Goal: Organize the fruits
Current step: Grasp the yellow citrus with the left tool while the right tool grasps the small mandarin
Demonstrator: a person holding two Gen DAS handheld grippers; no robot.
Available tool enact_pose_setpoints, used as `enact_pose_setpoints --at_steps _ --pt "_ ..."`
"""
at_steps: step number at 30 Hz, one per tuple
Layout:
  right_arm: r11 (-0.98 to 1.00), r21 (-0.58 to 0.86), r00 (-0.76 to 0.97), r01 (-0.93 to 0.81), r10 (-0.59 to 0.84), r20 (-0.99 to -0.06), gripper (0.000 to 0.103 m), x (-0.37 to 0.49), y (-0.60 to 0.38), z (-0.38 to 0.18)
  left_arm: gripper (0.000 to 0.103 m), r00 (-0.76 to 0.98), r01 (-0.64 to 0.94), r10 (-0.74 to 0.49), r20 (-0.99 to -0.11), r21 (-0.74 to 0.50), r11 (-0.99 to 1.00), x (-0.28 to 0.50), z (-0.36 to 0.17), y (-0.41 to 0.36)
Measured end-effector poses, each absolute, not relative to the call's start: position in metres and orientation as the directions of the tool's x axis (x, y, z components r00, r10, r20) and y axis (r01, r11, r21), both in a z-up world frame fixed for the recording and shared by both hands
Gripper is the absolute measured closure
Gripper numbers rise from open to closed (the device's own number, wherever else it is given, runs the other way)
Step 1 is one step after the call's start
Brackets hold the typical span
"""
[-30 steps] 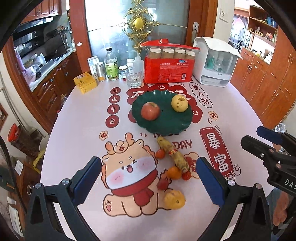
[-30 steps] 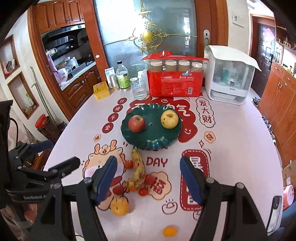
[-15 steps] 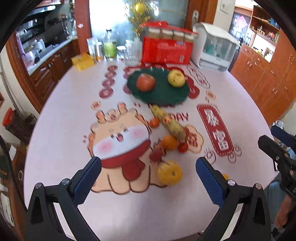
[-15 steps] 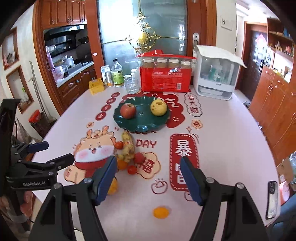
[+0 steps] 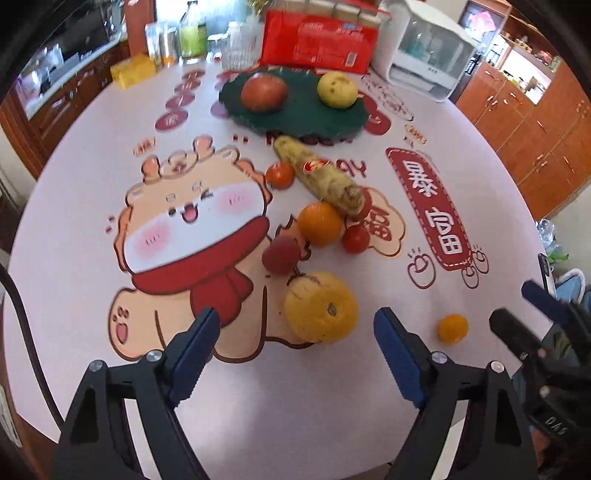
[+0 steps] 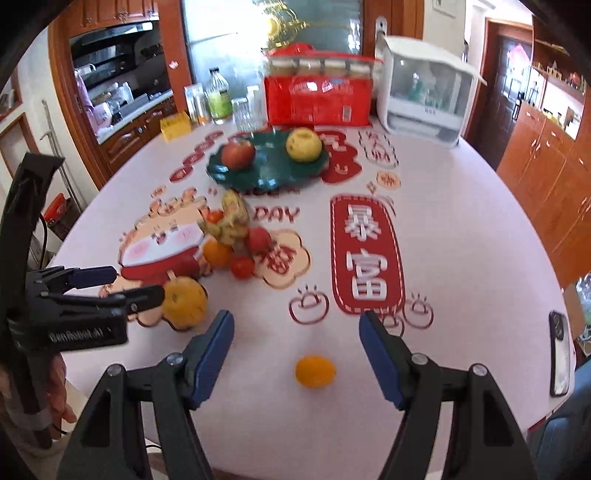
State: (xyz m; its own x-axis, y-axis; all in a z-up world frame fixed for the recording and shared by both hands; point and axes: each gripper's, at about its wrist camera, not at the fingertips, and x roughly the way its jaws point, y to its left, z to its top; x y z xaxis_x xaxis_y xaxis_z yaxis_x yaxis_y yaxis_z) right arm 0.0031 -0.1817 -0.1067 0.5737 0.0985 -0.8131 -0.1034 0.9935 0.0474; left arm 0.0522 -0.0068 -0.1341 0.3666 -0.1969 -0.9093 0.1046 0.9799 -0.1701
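A dark green plate point(image 5: 306, 110) point(image 6: 273, 166) holds a red apple point(image 5: 264, 91) and a yellow pear point(image 5: 337, 89). In front of it lie a banana point(image 5: 325, 177), an orange point(image 5: 319, 223), small red fruits point(image 5: 355, 239) and a large yellow fruit point(image 5: 321, 307) point(image 6: 184, 301). My left gripper point(image 5: 295, 343) is open, its blue pads either side of the large yellow fruit, just short of it. My right gripper point(image 6: 295, 347) is open around a small orange fruit point(image 6: 314, 371) point(image 5: 452, 328) near the front edge.
At the table's back stand a red package point(image 5: 319, 35), a white appliance point(image 5: 428, 51), bottles and a glass point(image 5: 192, 33), and a yellow box point(image 5: 133, 70). A phone point(image 6: 559, 350) lies at the right edge. Wooden cabinets surround the table.
Both grippers have moved forward and down toward the table. The left now brackets the large yellow fruit; the right now brackets the small orange fruit. Both stay open.
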Motion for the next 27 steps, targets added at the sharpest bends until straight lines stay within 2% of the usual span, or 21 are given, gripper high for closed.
enact_pose_setpoints --at_steps 9,19,27 --pt "0.997 0.053 0.496 -0.055 0.073 -0.865 0.032 0.003 -0.197 -0.154 0.019 0.239 0.093 -0.210 -0.948 -0.193 0.977 0.065 -0.171 -0.020" --pt "0.996 0.085 0.458 -0.040 0.094 -0.884 0.033 0.010 -0.202 -0.176 0.018 0.267 0.067 -0.138 -0.954 -0.124 0.990 0.073 -0.179 -0.027" --pt "0.993 0.108 0.411 -0.043 0.116 -0.904 0.053 0.015 -0.203 -0.190 0.018 0.266 0.075 -0.136 -0.954 -0.120 0.990 0.077 -0.181 -0.030"
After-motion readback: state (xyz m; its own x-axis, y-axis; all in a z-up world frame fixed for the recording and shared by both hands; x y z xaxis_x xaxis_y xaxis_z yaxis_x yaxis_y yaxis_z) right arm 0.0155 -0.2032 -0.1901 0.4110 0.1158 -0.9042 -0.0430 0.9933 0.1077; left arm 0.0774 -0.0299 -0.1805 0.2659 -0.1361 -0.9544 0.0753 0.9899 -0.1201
